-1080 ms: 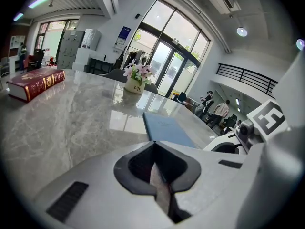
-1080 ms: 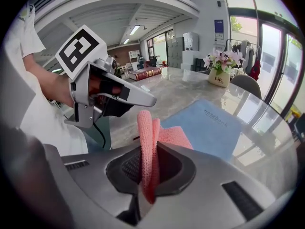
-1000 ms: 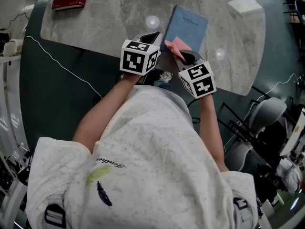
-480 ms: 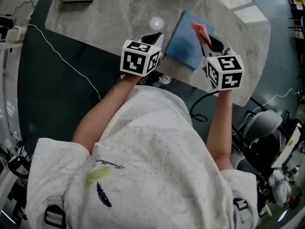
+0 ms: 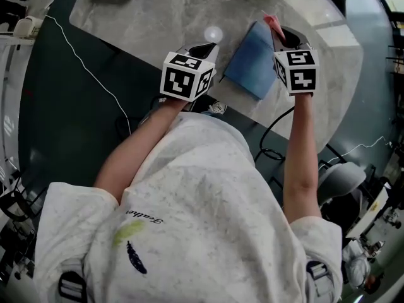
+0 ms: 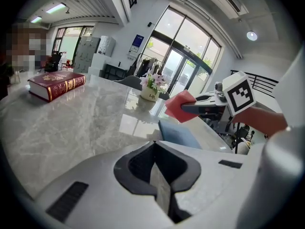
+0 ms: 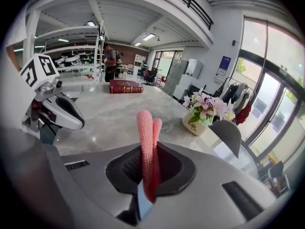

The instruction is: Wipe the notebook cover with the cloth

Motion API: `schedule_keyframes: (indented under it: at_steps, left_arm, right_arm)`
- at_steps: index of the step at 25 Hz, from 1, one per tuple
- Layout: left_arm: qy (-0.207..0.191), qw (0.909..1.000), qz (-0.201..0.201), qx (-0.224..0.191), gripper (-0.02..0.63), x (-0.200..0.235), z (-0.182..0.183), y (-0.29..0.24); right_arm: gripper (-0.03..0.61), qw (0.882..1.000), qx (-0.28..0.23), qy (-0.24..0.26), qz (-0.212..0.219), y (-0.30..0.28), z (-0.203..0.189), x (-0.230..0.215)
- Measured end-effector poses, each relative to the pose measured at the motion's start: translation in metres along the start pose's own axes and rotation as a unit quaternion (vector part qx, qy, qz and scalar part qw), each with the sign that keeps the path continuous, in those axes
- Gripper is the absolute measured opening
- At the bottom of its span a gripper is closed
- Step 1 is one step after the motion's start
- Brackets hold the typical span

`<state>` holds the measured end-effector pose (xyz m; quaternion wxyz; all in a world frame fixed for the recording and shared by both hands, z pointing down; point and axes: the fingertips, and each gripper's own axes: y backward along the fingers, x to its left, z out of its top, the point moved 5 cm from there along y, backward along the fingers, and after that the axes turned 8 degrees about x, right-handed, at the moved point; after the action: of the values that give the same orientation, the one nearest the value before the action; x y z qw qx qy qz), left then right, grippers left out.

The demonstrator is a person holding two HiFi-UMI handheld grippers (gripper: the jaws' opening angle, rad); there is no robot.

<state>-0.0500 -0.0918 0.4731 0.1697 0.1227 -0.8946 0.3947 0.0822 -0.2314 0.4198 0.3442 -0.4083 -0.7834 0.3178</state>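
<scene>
Lying flat on the grey marble table [image 5: 158, 17], the notebook [image 5: 252, 65] shows a plain, matte blue cover. It sits askew near the table's near edge, between the two grippers. No writing on it can be made out from here.

The right gripper [image 5: 285, 38] is at the notebook's far right side. Its jaws are pinched tight on the cloth [image 7: 147, 151], a pink knitted piece folded double that stands up out of the jaws as a narrow strip. From the left gripper view the cloth [image 6: 180, 106] hangs clear above the far end of the notebook [image 6: 178, 132], not touching it.

The left gripper [image 5: 202, 48] is just left of the notebook, low over the table. Its jaws [image 6: 159, 185] are pressed together with nothing between them.

Well apart at the far left of the table lies a thick red book [image 6: 57, 84] with gilt lettering. A small white pot of pink flowers [image 7: 202, 113] stands toward the far right, with a grey chair back [image 7: 228, 132] just beside it. A thin white cable [image 5: 95, 74] runs across the dark floor left of the table. Nothing lies on the notebook's cover.
</scene>
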Motion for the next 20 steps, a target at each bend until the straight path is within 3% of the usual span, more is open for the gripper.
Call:
schedule_keyframes:
  at_steps: [3,10,20]
  left_arm:
    - [0.005,1.0,0.005,-0.002,0.006,0.004,-0.001,0.002]
    - [0.011,0.9998,0.012,-0.008,0.006,0.004,-0.002,0.009]
    - [0.007,0.9999,0.004,-0.005,0.006,0.006,-0.003,0.01]
  right_arm:
    - [0.015,1.0,0.018,0.015,-0.01,-0.027,0.004,0.005]
    - [0.015,0.995,0.069,0.052,0.043,-0.064,-0.009,0.047]
    - [0.015,0.994,0.078,0.043,0.061,-0.064,-0.017,0.068]
